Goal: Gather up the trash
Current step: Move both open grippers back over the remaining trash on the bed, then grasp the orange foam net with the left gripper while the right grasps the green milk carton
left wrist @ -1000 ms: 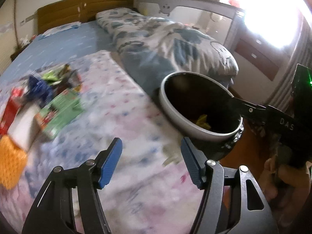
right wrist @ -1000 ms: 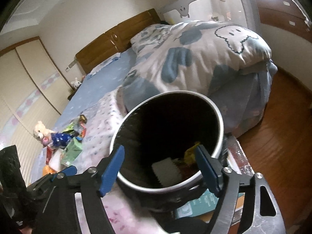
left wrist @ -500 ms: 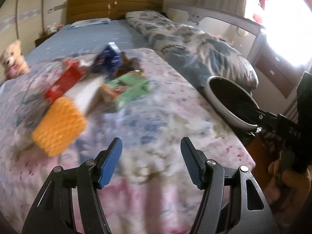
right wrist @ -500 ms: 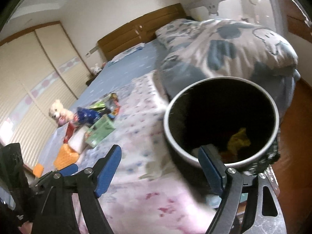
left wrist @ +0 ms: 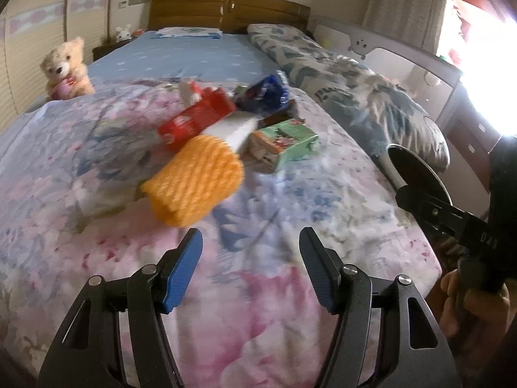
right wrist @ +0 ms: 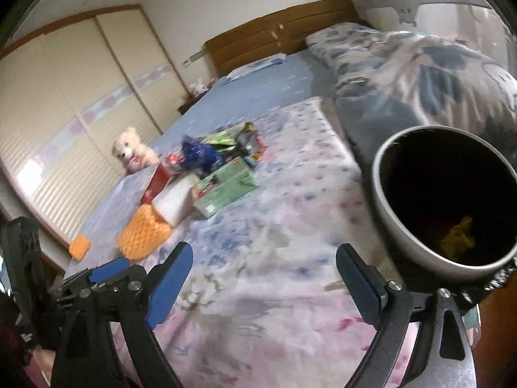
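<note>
Through my left wrist camera, my left tool (left wrist: 250,266) hangs over the flowered bedspread (left wrist: 80,168) with its blue pads set apart and nothing between them, only cloth beneath. Ahead of it the trash lies in a loose heap on the bed: an orange foam net sleeve (left wrist: 194,181) nearest me, its long axis running from near left to far right; behind it a red carton (left wrist: 197,118) lying along much the same slant, with a white block (left wrist: 237,129) tucked beside it; a green box (left wrist: 284,140) to the right, lying flat with its long side angled toward the far right; and a crumpled blue wrapper (left wrist: 265,93) at the back. A teddy bear (left wrist: 64,69) sits at the far left edge of the bed. At the right edge I see the rim of the trash bin (left wrist: 416,168) off the side of the bed, and my right tool (left wrist: 452,220) in front of it. Through my right wrist camera, my right tool (right wrist: 265,273) has its jaws opening wide, with nothing between them but bedspread. The same heap lies to the upper left, well apart from the pads, a second small orange piece (right wrist: 80,247) off by itself at the bed's left edge. The bin stands upright at right, mouth open toward me, a yellow scrap (right wrist: 458,237) inside.
</note>
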